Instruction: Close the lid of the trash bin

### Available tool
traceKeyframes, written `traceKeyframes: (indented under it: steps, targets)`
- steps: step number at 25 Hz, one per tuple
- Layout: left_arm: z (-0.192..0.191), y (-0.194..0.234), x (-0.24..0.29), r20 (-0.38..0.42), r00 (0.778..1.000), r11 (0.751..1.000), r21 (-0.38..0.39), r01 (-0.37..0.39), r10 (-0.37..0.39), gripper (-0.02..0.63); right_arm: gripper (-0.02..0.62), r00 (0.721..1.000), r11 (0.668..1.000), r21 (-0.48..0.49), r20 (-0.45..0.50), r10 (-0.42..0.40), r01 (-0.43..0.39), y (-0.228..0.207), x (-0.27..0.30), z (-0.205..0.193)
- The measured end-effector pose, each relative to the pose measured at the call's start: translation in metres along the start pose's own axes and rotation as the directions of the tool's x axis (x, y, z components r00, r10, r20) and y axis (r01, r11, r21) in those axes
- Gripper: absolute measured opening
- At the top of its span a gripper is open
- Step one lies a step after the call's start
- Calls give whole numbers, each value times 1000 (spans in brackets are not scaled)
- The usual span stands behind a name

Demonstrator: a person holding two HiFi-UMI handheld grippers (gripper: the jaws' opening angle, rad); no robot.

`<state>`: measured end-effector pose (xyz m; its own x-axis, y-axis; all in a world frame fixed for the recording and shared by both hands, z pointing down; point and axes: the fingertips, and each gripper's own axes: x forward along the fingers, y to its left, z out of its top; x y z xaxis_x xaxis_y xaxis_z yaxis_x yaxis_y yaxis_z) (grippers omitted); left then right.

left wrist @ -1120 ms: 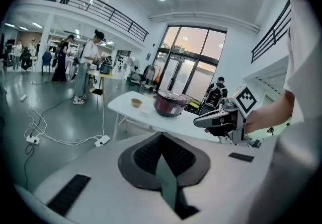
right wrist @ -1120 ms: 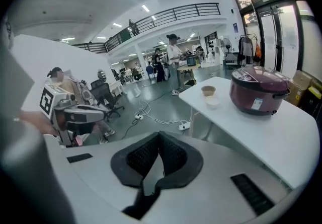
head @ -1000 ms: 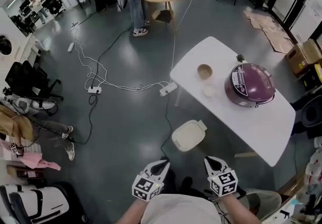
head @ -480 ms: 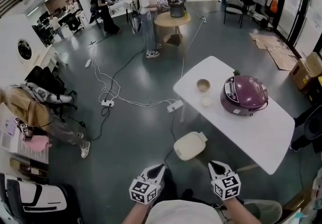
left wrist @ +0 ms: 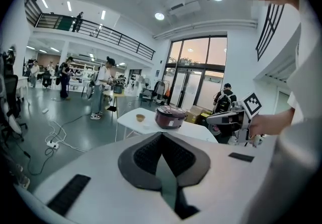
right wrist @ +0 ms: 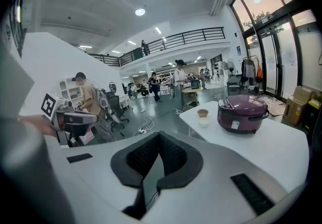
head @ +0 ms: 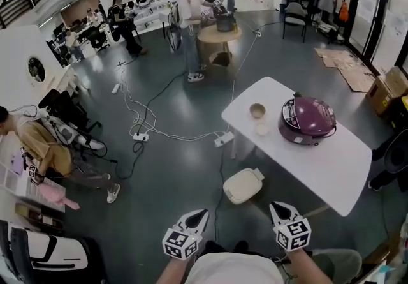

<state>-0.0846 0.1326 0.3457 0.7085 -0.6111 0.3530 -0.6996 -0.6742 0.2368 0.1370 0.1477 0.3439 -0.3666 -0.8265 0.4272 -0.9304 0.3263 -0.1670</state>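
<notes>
The cream trash bin (head: 242, 185) stands on the grey floor by the near corner of the white table (head: 331, 168); its lid lies flat on top. Both grippers are held close to the person's body at the bottom of the head view, well short of the bin. My left gripper (head: 196, 216) is shut with nothing between its pads (left wrist: 151, 150). My right gripper (head: 278, 208) is also shut and empty, its pads (right wrist: 173, 155) meeting at the tips. The bin shows in neither gripper view. Each gripper view shows the other gripper, the right gripper (left wrist: 229, 117) and the left gripper (right wrist: 70, 115).
On the table sit a purple rice cooker (head: 307, 120), a small bowl (head: 257, 110) and a white cup (head: 262, 129). Cables and power strips (head: 141, 137) trail across the floor. A round wooden table (head: 219, 35) and standing people are farther off; a seated person (head: 38, 149) is at left.
The head view has tilted up, so more of the room shows and the bin sits lower in the view. Both grippers rose together and stay shut near the body.
</notes>
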Motion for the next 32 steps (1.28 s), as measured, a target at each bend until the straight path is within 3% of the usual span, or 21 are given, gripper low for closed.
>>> traceKeyframes:
  steps: [11, 21, 32]
  targets:
    - [-3, 11, -47, -8, 996, 993, 77, 90, -90, 12, 12, 995, 997, 8, 63, -76, 76, 50, -19, 1]
    - [0, 29, -75, 17, 993, 991, 71, 111, -113, 12, 12, 987, 995, -7, 122, -101, 103, 82, -23, 16]
    - [-2, 35, -77, 21, 995, 994, 48, 96, -98, 12, 12, 987, 994, -43, 136, -90, 97, 85, -21, 28]
